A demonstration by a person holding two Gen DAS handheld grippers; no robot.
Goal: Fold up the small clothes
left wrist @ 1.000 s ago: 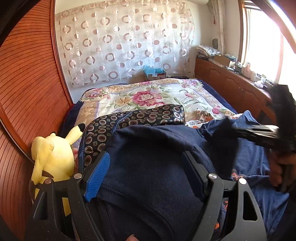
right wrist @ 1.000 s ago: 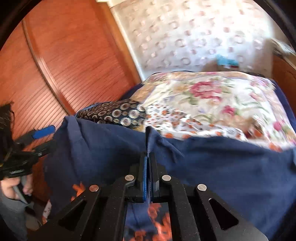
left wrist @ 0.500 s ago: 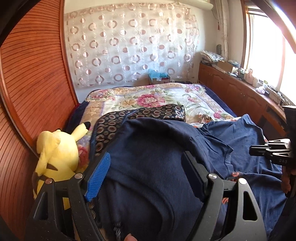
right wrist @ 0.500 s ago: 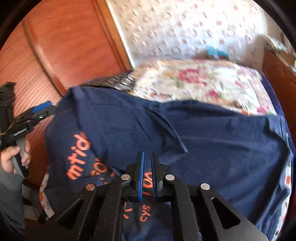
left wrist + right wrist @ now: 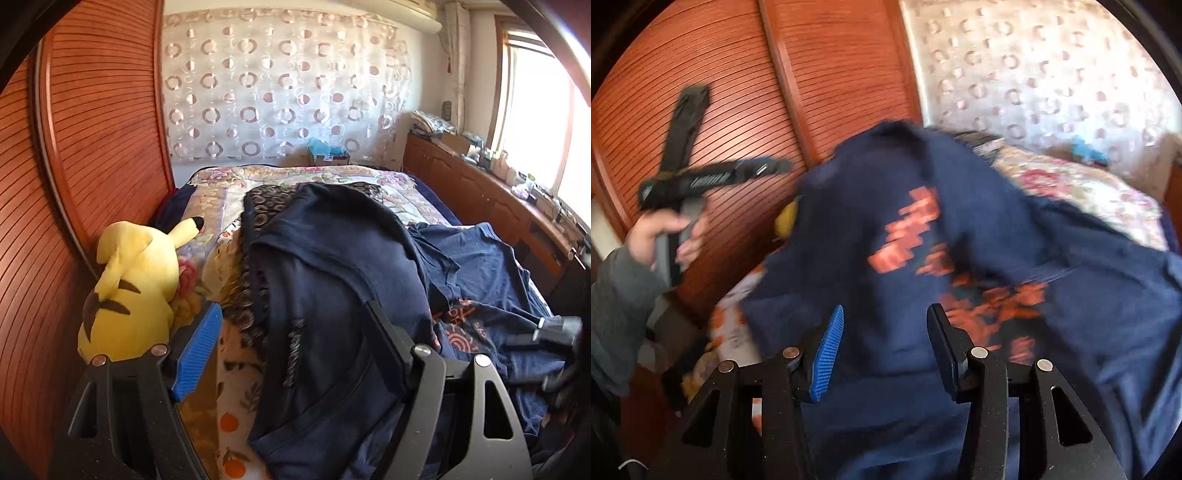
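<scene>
A navy T-shirt (image 5: 332, 280) with orange print lies spread and rumpled on the bed, partly over a dark patterned pillow (image 5: 258, 206). It fills the right wrist view (image 5: 960, 229), blurred by motion. My left gripper (image 5: 291, 343) is open, its fingers apart over the shirt's left side, holding nothing. My right gripper (image 5: 886, 347) is open just above the shirt's printed front. It shows blurred at the right edge of the left wrist view (image 5: 554, 328). The left gripper appears in the right wrist view (image 5: 713, 177), raised in front of the wooden doors.
A yellow plush toy (image 5: 129, 291) sits at the bed's left edge against slatted wooden doors (image 5: 74, 147). A floral quilt (image 5: 314, 177) covers the far bed. A wooden cabinet (image 5: 480, 199) with clutter runs along the right under a window.
My right gripper has let go of the shirt and opened. The shirt has dropped flatter onto the bed. My left gripper has drawn back and to the left.
</scene>
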